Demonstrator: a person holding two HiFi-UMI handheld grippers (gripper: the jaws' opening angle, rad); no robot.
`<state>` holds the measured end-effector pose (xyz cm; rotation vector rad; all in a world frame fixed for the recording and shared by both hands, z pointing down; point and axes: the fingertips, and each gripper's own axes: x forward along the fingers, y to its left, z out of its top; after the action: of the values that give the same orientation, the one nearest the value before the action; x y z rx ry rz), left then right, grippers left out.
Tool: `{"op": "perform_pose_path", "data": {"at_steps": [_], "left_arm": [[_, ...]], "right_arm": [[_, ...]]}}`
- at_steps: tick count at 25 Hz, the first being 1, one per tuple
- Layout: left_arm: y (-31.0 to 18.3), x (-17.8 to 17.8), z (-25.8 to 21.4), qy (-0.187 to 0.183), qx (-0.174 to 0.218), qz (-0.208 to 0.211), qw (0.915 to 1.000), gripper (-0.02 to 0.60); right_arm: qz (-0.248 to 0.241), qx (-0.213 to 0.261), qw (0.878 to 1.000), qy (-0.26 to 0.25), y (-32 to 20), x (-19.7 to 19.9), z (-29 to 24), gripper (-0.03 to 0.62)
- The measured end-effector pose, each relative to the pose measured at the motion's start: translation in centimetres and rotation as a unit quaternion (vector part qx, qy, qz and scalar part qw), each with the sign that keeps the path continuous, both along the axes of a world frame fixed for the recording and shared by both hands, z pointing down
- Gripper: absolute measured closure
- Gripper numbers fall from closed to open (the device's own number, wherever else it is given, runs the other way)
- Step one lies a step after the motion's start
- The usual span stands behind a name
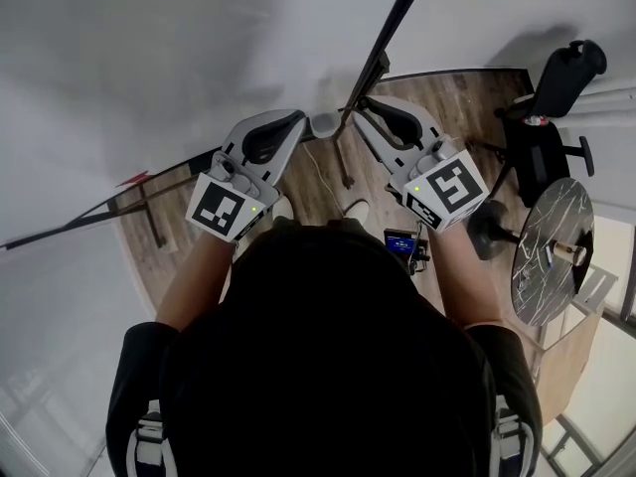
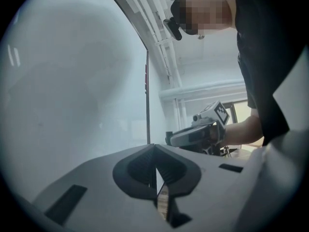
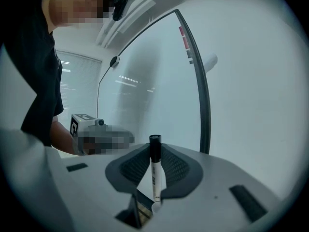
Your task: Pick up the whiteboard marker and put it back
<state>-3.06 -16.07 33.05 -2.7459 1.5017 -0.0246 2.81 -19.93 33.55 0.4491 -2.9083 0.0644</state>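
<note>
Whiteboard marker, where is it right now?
In the right gripper view, the whiteboard marker is held upright, black cap up, by the right gripper, with the whiteboard behind it.

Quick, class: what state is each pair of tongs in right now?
Left tongs: closed, nothing between them.
Right tongs: closed on the white whiteboard marker with black cap.

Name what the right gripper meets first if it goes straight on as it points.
Probably the glossy white board, left of its dark edge; the marker in the right gripper would touch first. Depth unclear.
</note>
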Motion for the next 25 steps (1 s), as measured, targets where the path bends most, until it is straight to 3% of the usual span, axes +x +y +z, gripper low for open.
{"op": "perform_pose_path", "data": {"at_steps": [6,25], "left_arm": [[-0.3,-1.1,2.7,-0.016,0.0,-0.021,0.9997,0.578],[-0.7,-2.3,8.9,0.008,-0.025,-0.048,0.9985,0.578]], "right_arm": [[-0.002,-0.005,1.0,0.029,-1.5,-2.5,4.2,0.528],[-0.01,-0.026,0.995,0.1,-2.6,-6.0,16.6,0.526]]}}
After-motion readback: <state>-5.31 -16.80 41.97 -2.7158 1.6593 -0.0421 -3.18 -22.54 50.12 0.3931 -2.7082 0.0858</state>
